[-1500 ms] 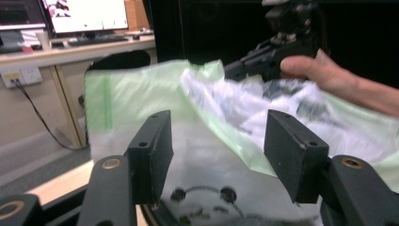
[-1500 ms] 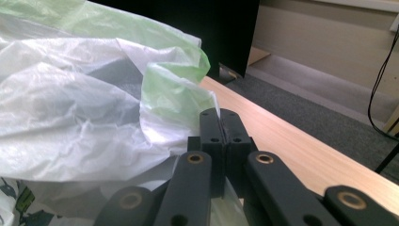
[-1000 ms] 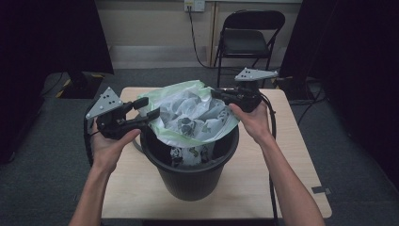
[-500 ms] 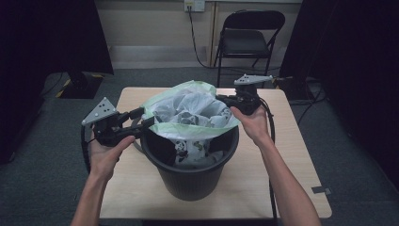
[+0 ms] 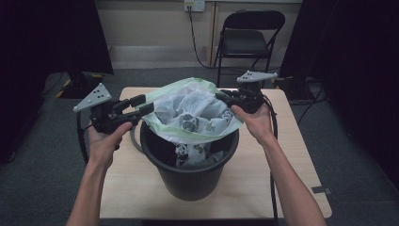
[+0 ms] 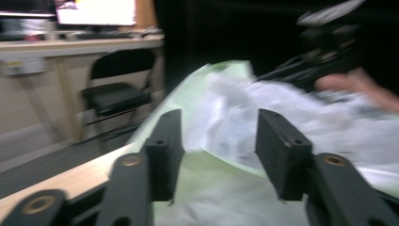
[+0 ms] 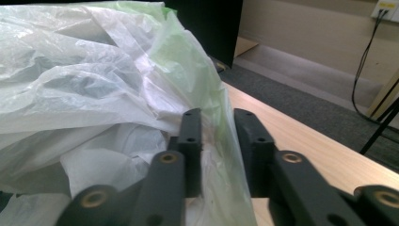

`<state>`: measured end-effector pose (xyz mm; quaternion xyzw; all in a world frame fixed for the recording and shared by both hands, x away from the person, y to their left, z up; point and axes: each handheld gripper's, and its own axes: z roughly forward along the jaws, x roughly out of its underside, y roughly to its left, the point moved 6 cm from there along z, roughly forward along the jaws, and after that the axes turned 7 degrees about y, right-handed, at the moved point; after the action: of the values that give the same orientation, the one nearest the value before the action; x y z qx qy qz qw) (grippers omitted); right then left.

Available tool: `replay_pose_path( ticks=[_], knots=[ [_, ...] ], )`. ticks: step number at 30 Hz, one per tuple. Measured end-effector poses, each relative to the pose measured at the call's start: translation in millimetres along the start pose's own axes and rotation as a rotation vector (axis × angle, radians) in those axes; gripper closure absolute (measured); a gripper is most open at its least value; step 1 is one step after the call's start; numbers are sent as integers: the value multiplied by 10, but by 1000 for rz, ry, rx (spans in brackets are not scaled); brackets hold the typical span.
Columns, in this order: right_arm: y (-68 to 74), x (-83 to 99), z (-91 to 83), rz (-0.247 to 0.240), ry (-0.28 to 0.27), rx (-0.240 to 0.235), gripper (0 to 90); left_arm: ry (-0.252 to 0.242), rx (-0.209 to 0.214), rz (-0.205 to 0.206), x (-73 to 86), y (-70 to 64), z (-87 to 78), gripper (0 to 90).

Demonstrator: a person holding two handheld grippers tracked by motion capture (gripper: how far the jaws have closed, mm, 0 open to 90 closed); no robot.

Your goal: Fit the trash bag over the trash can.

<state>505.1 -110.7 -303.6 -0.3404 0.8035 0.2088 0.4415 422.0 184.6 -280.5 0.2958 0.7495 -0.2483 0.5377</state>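
Note:
A black bin [image 5: 188,174] stands on the wooden table [image 5: 291,155], lined with a pale green, translucent bag [image 5: 193,110] whose mouth is pulled wide above the rim. At the bag's left edge my left gripper [image 5: 143,104] is open. In the left gripper view its jaws [image 6: 219,117] stand apart with the blurred bag [image 6: 226,155] lying between and beyond them. My right gripper [image 5: 222,95] is at the bag's right edge. In the right gripper view its jaws [image 7: 217,115] are close together, with the bag's green rim [image 7: 221,113] running down between them.
A black folding chair [image 5: 249,37] stands behind the table, with cables and a wall socket near it. Bare tabletop [image 7: 291,136] lies right of the bin. Dark curtains flank the room. The person's other hand and gripper [image 6: 329,52] show blurred in the left gripper view.
Both grippers have come down and moved apart, spreading the bag's mouth over the bin. The left gripper has swung out to the left and its jaws now stand apart.

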Motion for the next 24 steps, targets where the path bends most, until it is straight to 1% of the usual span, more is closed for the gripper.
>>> replay_pose_path(
  ticks=[1, 2, 3, 4, 5, 6, 7, 8, 9, 10, 12, 14, 16, 19, 21, 22, 24],
  knots=[
    [-1, -3, -7, 4, -4, 2, 692, 21, 0, -4, 29, 20, 41, 437],
    [2, -4, -17, 9, -9, -5, 697, 34, 10, -21, 63, 38, 74, 416],
    [9, -4, -31, 8, -17, -10, 703, 46, 27, -23, 102, 44, 92, 393],
    [13, -4, -44, 5, -25, -11, 707, 54, 47, -34, 139, 47, 105, 386],
    [21, 0, -53, 2, -28, -22, 728, 61, 54, -42, 168, 56, 108, 397],
    [29, 0, -58, 0, -34, -36, 729, 67, 56, -35, 190, 57, 101, 436],
    [31, 0, -57, -1, -34, -40, 751, 64, 68, -35, 205, 50, 89, 539],
    [32, -1, -54, -2, -35, -44, 795, 61, 83, -36, 216, 44, 71, 605],
    [35, -4, -53, -1, -41, -51, 811, 57, 72, -37, 228, 38, 57, 674],
    [36, -6, -48, 2, -45, -57, 816, 54, 68, -45, 235, 43, 41, 704],
    [30, 1, -32, 2, -43, -61, 857, 40, 73, -65, 231, 58, 2, 742],
    [14, 13, -20, 7, -40, -60, 875, 27, 89, -74, 227, 77, -43, 817],
    [2, 26, -10, 6, -34, -60, 891, 23, 101, -81, 234, 82, -66, 850],
    [-29, 64, 21, 16, -23, -58, 897, 23, 94, -76, 246, 68, -101, 876],
    [-55, 121, 54, 29, -6, -58, 900, 20, 99, -79, 262, 54, -140, 883],
    [-67, 156, 75, 33, 2, -56, 900, 15, 103, -73, 270, 43, -161, 884],
    [-83, 232, 124, 37, 21, -68, 900, 16, 99, -70, 284, 25, -201, 885]
  ],
)
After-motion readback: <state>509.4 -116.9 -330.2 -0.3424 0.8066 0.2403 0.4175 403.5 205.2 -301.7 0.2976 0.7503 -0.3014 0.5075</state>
